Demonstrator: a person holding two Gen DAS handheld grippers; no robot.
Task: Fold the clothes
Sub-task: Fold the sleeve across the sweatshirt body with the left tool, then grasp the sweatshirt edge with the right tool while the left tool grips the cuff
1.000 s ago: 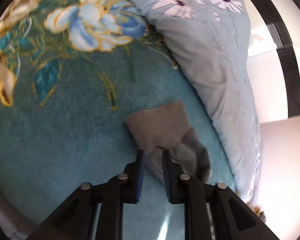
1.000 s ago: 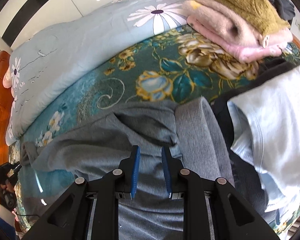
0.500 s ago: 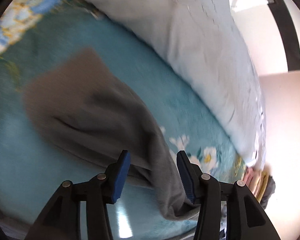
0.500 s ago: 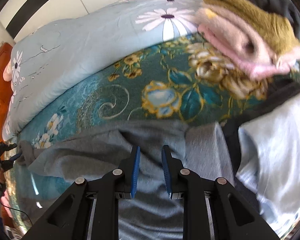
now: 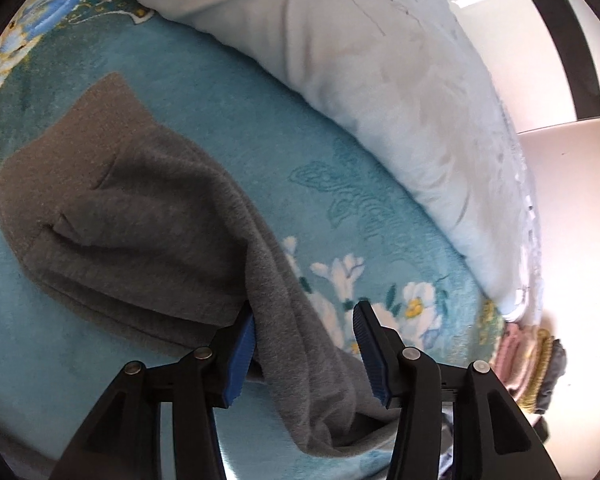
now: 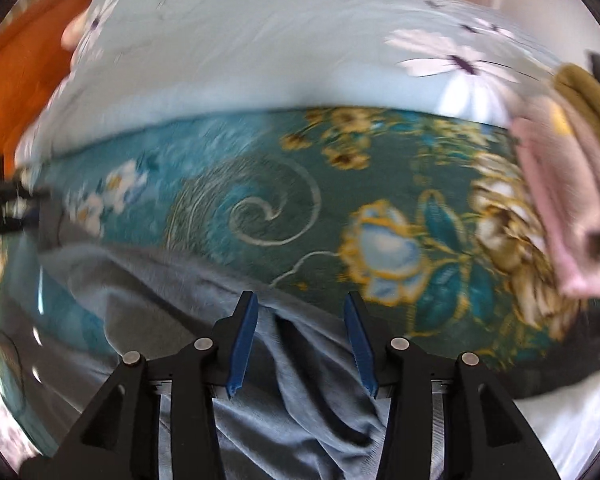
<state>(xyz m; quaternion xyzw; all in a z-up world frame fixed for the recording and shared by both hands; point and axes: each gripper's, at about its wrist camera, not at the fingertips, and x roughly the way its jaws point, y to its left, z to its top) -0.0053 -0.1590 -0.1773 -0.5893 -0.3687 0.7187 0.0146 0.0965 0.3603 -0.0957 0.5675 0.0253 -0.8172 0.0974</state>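
A grey fleece garment point(image 5: 140, 232) lies on the teal floral blanket point(image 5: 228, 92); its wide end spreads left and a narrower part runs down between my fingers. My left gripper point(image 5: 304, 346) is open, straddling that narrow part, with the left blue pad against the cloth. In the right wrist view the same grey garment point(image 6: 300, 400) lies crumpled below and between the fingers. My right gripper point(image 6: 300, 340) is open over a fold of it. The far left gripper point(image 6: 4, 208) shows blurred at the left edge.
A pale blue quilt with daisy prints point(image 5: 380, 80) point(image 6: 240, 48) lies along the blanket's far side. A folded stack of pink and mustard clothes point(image 6: 572, 184) point(image 5: 528, 364) sits on the blanket. An orange wooden headboard point(image 6: 16, 72) is at the upper left. White wall at right.
Both grippers have opened: the left let go of the grey garment and swung right along it; the right opened wide and moved forward over the garment, view blurred.
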